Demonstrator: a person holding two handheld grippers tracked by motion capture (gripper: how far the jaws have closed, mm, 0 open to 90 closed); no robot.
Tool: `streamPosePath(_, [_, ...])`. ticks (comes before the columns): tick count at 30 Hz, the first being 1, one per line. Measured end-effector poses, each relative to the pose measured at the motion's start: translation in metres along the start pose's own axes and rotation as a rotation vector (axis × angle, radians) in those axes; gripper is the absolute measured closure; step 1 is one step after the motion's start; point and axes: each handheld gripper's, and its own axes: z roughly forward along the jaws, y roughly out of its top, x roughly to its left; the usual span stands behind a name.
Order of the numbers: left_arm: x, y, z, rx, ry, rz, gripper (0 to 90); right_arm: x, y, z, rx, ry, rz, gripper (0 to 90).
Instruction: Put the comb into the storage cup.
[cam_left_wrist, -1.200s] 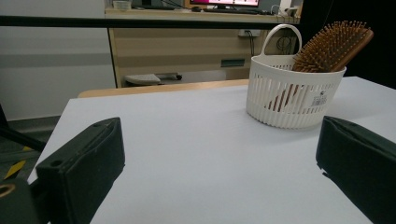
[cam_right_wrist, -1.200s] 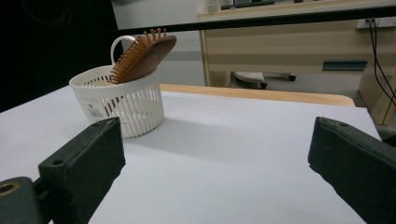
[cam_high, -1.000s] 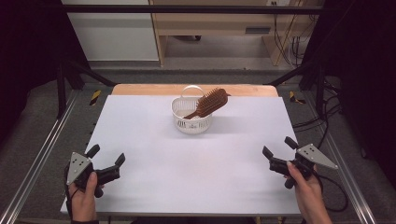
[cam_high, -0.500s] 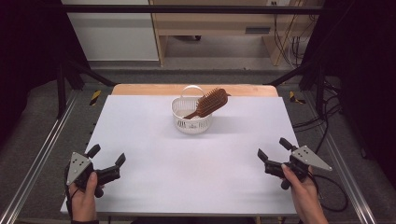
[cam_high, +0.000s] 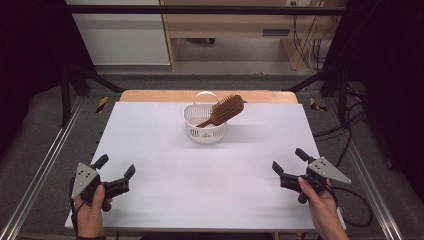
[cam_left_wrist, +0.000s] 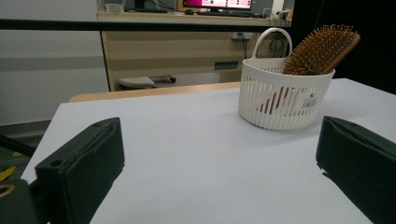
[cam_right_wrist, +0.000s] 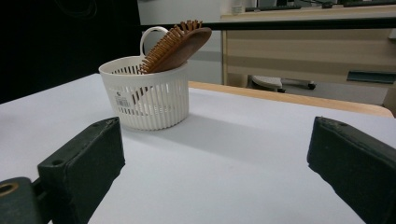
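we see the wooden hairbrush (cam_high: 225, 110) standing tilted in the white slatted basket (cam_high: 205, 131), its handle down inside and its bristled head leaning out over the basket's rim on the right; the basket sits on the white table (cam_high: 210, 185) near its far edge, close to the bare wooden strip (cam_high: 150, 96) beyond. both of our grippers are well apart from the basket, on the near side of it. our left gripper (cam_high: 116, 173) hovers near the table's near left corner, released, its jaws spread wide and holding nothing; in the left gripper view the basket (cam_left_wrist: 285, 100) stands ahead and to the right between the jaws, the hairbrush (cam_left_wrist: 322, 49) leaning rightward. our right gripper (cam_high: 290, 161) is near the near right corner, also released and empty, jaws wide; in the right gripper view the basket (cam_right_wrist: 149, 100) stands ahead and to the left. each hand grips its tool from below, forearms coming in from the near edge, both grippers angled inward toward the basket.
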Motion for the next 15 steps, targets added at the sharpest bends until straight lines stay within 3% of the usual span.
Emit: streamPosePath(15, [-0.0035,0.0016,-0.0002,-0.006,-0.02,0.017,1.2,0.0065,0.0,0.0044,-0.013,0.031,-0.006,4.0])
